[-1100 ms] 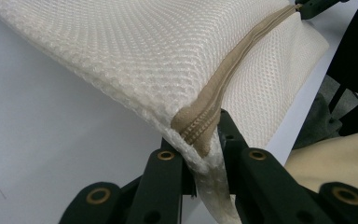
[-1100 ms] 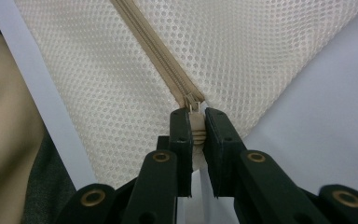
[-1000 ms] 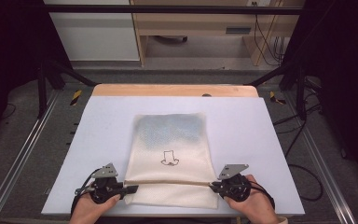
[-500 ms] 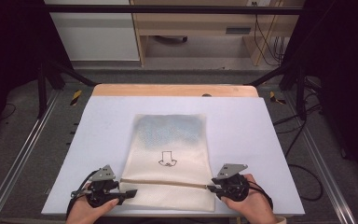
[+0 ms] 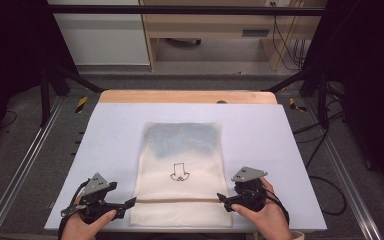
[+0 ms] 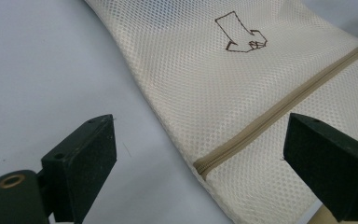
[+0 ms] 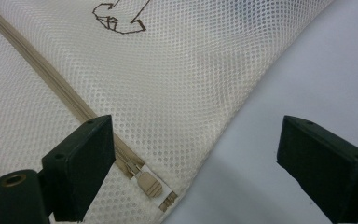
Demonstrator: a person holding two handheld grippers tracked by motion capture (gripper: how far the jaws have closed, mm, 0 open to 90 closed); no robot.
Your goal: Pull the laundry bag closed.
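With the mesh bag (image 5: 182,175) flat on the bench (image 5: 105,130), both grippers, left (image 5: 126,203) and right (image 5: 222,199), have just been opening, fingers released (nothing between them), so next likely regrasps the zipper pull (image 7: 148,185).

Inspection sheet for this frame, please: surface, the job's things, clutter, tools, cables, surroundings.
Surface: pale blue table top, wooden strip along the far edge.
Job's things: cream mesh bag lying flat; printed arrow mark; tan zipper across its near part, slider at the right end.
Clutter: nothing seen on the table.
Tools: left tool at the bag's left edge, right tool at its right edge; both have just been opening, jaws wide, nothing gripped.
Cables: one trails from each tool; more on the floor to the right.
Surroundings: metal frame rails, wooden furniture and a white cabinet beyond the table.
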